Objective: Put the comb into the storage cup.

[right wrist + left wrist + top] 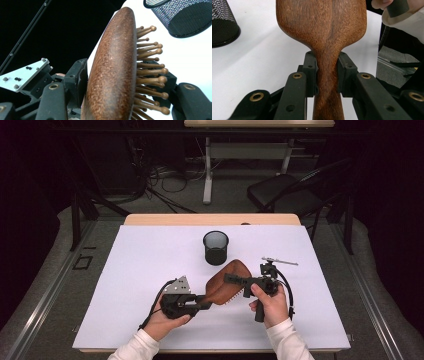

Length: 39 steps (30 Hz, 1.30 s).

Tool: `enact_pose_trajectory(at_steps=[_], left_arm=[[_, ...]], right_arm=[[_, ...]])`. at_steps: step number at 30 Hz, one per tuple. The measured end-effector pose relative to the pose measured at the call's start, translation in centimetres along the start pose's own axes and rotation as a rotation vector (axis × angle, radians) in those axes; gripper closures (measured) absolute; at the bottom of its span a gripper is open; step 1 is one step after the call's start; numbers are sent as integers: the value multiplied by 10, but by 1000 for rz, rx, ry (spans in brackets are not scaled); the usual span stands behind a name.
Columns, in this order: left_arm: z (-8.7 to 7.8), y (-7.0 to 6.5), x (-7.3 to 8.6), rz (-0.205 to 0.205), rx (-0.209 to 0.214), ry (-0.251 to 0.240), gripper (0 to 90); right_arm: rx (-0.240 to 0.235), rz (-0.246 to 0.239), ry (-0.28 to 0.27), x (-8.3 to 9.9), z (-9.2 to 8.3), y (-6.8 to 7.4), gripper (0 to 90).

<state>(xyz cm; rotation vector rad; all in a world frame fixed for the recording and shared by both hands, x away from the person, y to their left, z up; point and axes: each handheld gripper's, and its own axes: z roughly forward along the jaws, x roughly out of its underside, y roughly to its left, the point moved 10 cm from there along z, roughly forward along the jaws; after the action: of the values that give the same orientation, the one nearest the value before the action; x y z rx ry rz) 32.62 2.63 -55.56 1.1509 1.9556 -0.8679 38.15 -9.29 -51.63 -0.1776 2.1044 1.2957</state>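
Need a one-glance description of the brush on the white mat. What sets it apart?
On the white mat, just in front of the black mesh cup, a wooden hairbrush is held above the surface. The left tool clamps its handle, and the right tool is at its head. It's the lone brown thing, with ball-tipped pins.

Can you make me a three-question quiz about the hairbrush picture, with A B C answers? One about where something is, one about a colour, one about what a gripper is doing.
1. Where does the mesh cup stand?
A. Beyond the hairbrush, farther from the person
B. Beside the person's sleeves
C. On the floor

2. What colour is the hairbrush?
A. Blue
B. Brown
C. White

3. What is the left gripper doing?
A. Lying open on the table
B. Clamping the brush handle
C. Holding the cup

Answers: 1 A, the high view shows the cup behind the brush. 2 B, its wood is reddish brown. 3 B, in the left gripper view both jaws press the narrow handle.
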Motion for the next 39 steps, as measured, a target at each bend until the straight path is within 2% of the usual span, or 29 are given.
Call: enact_pose_trajectory(at_steps=[7,19,25,36,39], left_arm=[[2,1,2,0,4,8,728],[4,1,4,1,12,14,729],[7,1,6,0,18,20,729],[9,0,8,-3,11,26,729],[9,1,8,-2,-1,31,729]], right_arm=[[-3,11,-8,1,1,-2,402],[-23,91,11,4,-1,-3,443],[-24,115,23,5,-1,-4,457],[-40,147,38,7,-2,-5,483],[-43,151,38,7,-2,-6,486]])
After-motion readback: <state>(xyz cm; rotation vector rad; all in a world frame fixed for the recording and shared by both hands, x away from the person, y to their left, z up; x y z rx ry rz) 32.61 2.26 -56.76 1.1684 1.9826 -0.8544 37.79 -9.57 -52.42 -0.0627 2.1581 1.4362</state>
